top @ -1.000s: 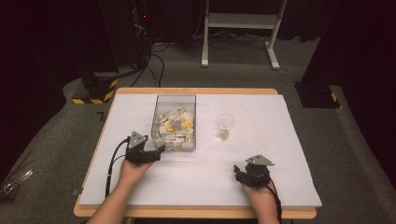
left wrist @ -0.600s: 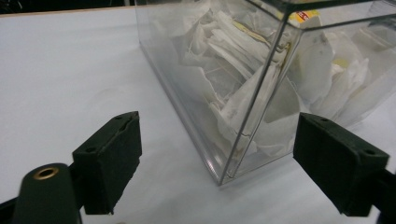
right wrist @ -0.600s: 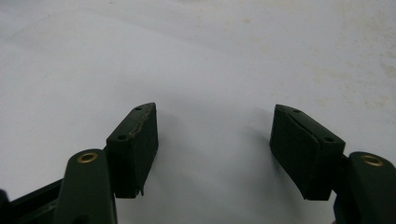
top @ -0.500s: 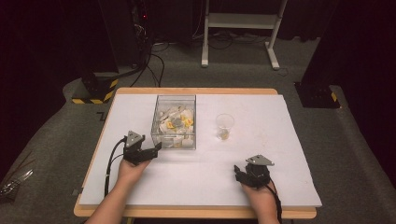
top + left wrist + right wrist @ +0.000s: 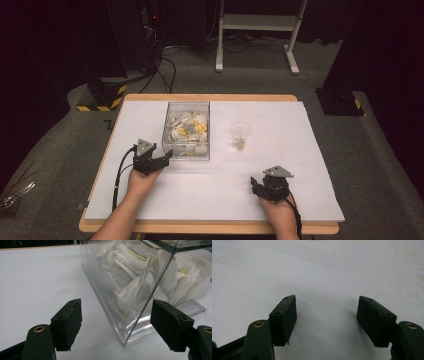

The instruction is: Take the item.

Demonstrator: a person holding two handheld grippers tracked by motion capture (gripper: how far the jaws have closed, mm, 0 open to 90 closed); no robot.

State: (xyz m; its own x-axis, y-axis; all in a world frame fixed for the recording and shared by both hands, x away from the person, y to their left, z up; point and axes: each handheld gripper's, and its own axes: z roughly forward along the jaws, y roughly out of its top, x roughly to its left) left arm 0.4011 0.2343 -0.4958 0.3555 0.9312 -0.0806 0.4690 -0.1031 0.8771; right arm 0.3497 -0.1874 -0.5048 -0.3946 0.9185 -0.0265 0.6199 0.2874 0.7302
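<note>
The left gripper [image 5: 116, 326] has just been closing its two black jaws around the near corner of the one clear plastic box [image 5: 130, 322] of white and yellow sachets [image 5: 186, 127]; the corner stands between the pads, apparently untouched. That box sits on the white table [image 5: 280, 195], left of centre. The right gripper [image 5: 327, 320] rests low near the front edge, jaws apart and empty. One clear plastic cup [image 5: 240, 135] stands right of the box, apart from it.

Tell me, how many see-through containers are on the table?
2: a clear box of packets left of centre, by the left tongs, and a small clear cup to its right.
</note>
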